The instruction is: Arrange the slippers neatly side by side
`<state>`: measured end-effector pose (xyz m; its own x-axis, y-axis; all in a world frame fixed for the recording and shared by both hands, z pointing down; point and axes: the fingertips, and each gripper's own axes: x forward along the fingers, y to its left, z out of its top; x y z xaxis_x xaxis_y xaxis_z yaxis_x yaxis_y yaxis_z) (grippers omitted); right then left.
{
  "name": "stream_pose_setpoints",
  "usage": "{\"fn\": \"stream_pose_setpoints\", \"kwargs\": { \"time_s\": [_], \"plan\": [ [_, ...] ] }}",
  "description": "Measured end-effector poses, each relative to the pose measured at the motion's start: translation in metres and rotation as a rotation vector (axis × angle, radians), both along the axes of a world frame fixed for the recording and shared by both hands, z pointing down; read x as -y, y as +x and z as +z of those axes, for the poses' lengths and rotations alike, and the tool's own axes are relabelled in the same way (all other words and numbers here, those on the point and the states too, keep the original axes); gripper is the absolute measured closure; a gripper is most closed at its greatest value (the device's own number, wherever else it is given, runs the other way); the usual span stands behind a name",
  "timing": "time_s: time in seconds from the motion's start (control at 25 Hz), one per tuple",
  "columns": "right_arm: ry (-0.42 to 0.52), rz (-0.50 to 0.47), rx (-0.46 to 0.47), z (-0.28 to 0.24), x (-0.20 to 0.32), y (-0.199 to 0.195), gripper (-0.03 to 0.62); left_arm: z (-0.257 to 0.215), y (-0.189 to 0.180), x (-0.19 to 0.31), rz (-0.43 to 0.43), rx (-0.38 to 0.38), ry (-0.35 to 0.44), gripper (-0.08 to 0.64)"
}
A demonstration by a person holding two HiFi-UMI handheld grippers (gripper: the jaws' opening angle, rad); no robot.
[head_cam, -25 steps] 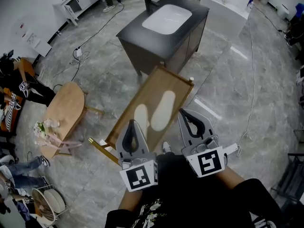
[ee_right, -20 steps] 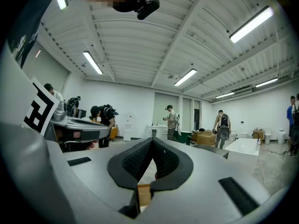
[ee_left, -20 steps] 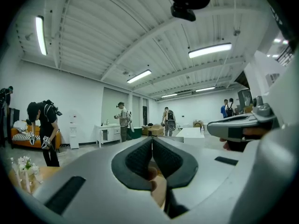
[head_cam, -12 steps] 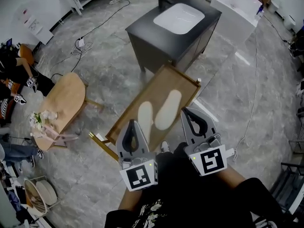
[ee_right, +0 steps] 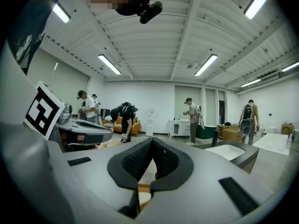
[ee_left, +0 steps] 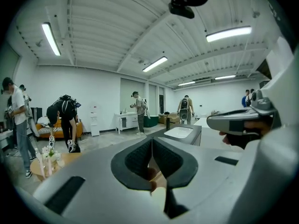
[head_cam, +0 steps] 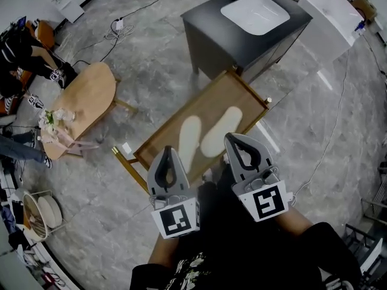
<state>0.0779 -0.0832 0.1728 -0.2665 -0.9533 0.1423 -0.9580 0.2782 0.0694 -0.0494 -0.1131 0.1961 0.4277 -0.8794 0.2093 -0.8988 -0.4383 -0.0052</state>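
Here, two slippers lie on the table, both tools shut and empty.

The left tool (head_cam: 167, 153) and right tool (head_cam: 233, 141) are held side by side at the table's (head_cam: 227, 92) near end, each with its jaws pressed together and nothing between them. The pale left slipper (head_cam: 188, 139) and right slipper (head_cam: 221, 132) lie lengthwise on the wooden top, just beside each other, the right one reaching a little further toward the far end. In the head view each tool's tip overlaps the near end of one slipper; contact cannot be told. A black sink cabinet (head_cam: 242, 26) stands beyond the table's far end.
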Motion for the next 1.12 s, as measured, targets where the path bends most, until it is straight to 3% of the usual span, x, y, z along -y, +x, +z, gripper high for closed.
{"fn": "stream_pose_setpoints", "kwargs": {
  "time_s": [0.08,0.2,0.52,0.84,1.12],
  "plan": [
    [-0.02,-0.036,0.011,0.006,0.005,0.002,0.597,0.008,0.005,0.0,-0.014,0.011,-0.025,0.563],
    [-0.049,-0.092,0.024,0.015,0.013,0.005,0.597,0.021,0.013,-0.002,-0.034,0.023,-0.079,0.502],
    [-0.15,-0.217,0.041,0.05,0.035,0.007,0.595,0.077,0.023,-0.004,-0.085,0.092,-0.259,0.462],
    [-0.263,-0.325,0.065,0.098,0.042,0.012,0.533,0.155,0.038,-0.026,-0.115,0.132,-0.453,0.405],
    [-0.288,-0.354,0.081,0.126,0.05,0.016,0.514,0.228,0.039,-0.046,-0.096,0.317,-0.576,0.373]
  ]
}}
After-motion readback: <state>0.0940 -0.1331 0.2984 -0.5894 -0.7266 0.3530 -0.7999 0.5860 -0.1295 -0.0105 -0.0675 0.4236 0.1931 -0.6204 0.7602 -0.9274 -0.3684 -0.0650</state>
